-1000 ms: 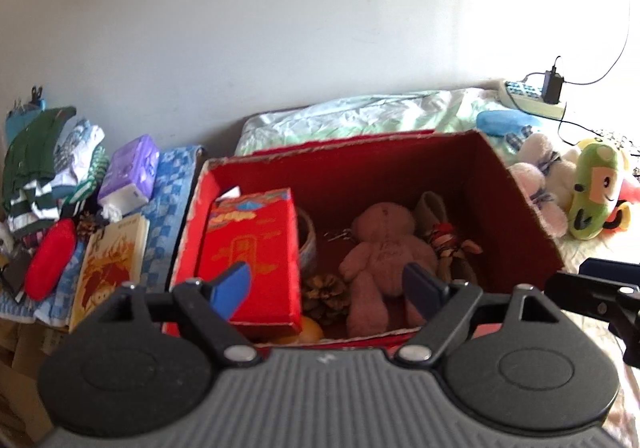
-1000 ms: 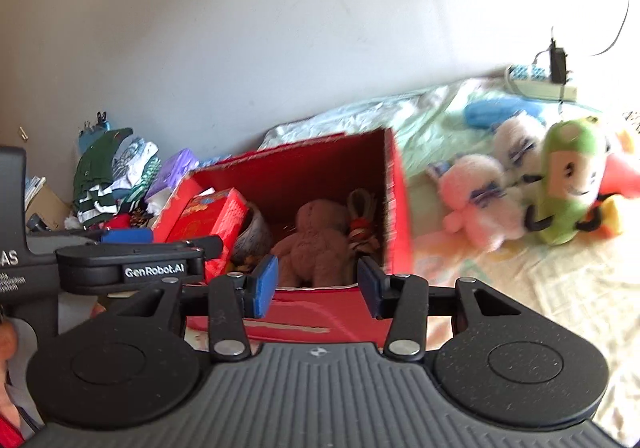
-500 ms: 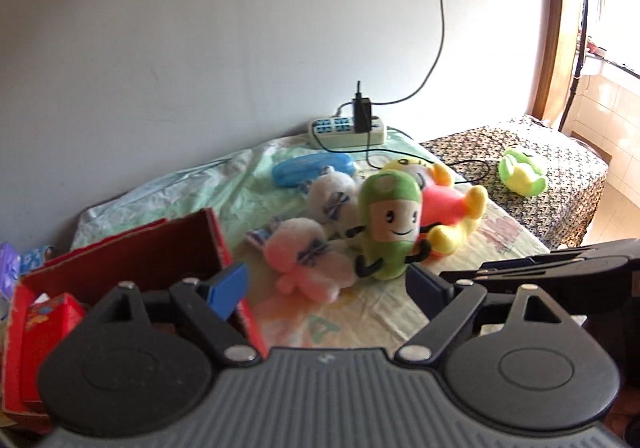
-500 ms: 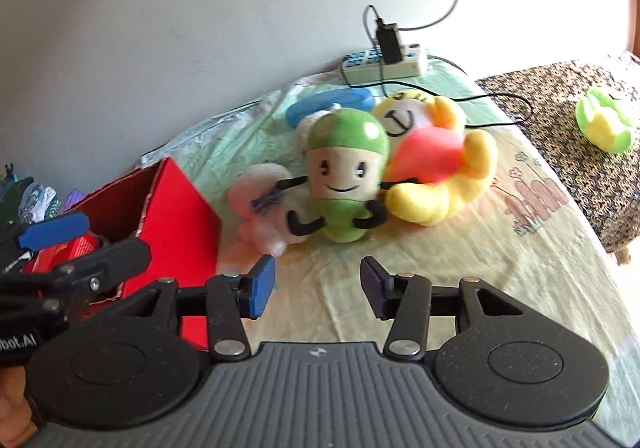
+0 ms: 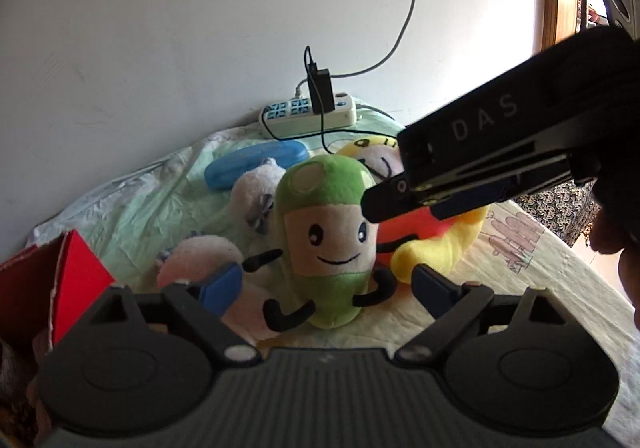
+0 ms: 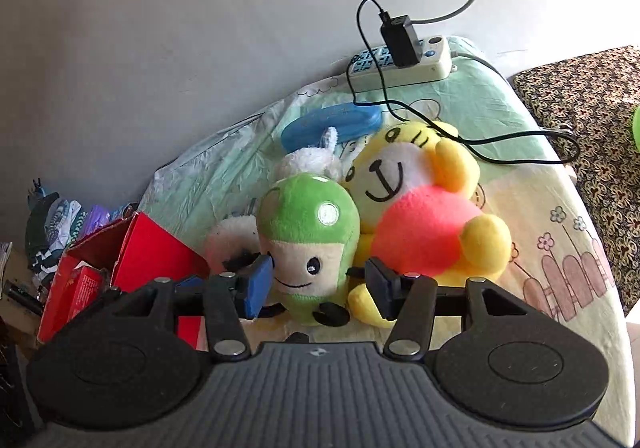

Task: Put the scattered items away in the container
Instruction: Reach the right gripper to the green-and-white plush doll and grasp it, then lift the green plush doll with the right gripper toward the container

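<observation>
A green mushroom-headed plush (image 5: 328, 240) (image 6: 308, 244) stands on the bed among a yellow bear plush with a pink belly (image 6: 424, 220) (image 5: 436, 232) and white-pink plush toys (image 5: 200, 260) (image 6: 230, 244). My left gripper (image 5: 326, 286) is open with its fingers on either side of the green plush's lower body. My right gripper (image 6: 320, 284) is open around the green plush's face, not squeezing it. The red box (image 6: 132, 268) (image 5: 48, 280) stands at the left and holds a red packet (image 6: 80, 288).
A power strip with a black charger (image 6: 400, 56) (image 5: 308, 114) and cables lies by the wall. A blue case (image 6: 332, 124) (image 5: 256, 164) lies behind the plush toys. Clothes (image 6: 52, 216) are piled at far left. A patterned surface (image 6: 592, 120) lies to the right of the bed.
Both grippers swung right from the red box to the plush toys and moved in close. Both now straddle the green plush; the right gripper's body now crosses the left wrist view.
</observation>
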`<state>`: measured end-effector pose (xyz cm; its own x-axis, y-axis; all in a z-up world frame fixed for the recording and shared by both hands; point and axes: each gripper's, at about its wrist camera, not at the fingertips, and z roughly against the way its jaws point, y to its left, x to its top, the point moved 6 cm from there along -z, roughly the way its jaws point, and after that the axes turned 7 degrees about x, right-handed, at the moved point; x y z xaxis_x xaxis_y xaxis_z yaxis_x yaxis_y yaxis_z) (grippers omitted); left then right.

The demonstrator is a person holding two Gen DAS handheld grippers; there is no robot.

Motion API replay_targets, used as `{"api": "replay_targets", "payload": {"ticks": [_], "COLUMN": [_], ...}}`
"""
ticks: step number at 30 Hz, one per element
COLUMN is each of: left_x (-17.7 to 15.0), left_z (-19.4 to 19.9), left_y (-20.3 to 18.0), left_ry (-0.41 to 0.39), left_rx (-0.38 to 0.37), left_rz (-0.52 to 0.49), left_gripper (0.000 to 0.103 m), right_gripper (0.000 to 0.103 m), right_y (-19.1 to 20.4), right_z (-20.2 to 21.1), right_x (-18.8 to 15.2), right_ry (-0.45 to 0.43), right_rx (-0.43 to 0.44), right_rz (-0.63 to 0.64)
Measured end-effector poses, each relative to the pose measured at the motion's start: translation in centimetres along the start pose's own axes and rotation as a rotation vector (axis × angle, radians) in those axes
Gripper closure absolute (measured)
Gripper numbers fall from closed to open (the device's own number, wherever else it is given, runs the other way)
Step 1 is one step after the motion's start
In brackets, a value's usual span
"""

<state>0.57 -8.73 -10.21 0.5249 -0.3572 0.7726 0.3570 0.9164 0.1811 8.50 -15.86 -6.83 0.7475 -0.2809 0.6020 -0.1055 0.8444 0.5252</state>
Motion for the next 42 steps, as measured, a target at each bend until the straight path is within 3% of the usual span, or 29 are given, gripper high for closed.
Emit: {"api": "replay_targets", "payload": {"ticks": [4, 7, 9, 15, 19, 29, 35, 42], "left_x": [0.0, 0.2, 0.3, 0.6, 0.7, -0.3, -3.6, -7.1], "left_z": [-2.4, -3.6, -4.2, -5.7, -5.5, 0.9, 5.7, 10.9], "left_y": [0.3, 0.1, 0.0, 0.7, 0.5, -0.2, 0.0, 1.5], "left_ry": [0.059, 0.066, 0.069, 0.084, 0.079, 0.053, 0.072, 0.065], "left_rx": [-0.038, -0.013, 0.005, 0.001, -0.002, -0.123, -0.194, -0.252], "left_rz": [0.065, 0.050, 0.035, 0.071, 0.070, 0.086, 0.068, 0.056], "left_gripper": [0.023, 0.027, 0.036, 0.043, 0.046, 0.053, 0.056, 0.065], "right_gripper": [0.047, 0.044, 0.039, 0.038, 0.044, 0.046, 0.045, 0.046], "right_y": [0.0, -0.6, -0.9, -1.1, -1.3, -1.2, 1.2, 4.2], "right_z": [-2.3, -3.7, -4.6, -6.4, -6.2, -1.2, 1.6, 1.4], "right_x": [1.0, 1.1, 1.4, 1.9, 1.9, 0.1, -3.8, -9.5], "right_ry": [0.036, 0.055, 0.062, 0.070, 0.071, 0.109, 0.177, 0.312], "right_rx": [0.002, 0.030, 0.055, 0.117, 0.146, 0.203, 0.210, 0.208], "right_rz": [0.059, 0.039, 0.026, -0.007, -0.011, -0.082, -0.046, -0.029]}}
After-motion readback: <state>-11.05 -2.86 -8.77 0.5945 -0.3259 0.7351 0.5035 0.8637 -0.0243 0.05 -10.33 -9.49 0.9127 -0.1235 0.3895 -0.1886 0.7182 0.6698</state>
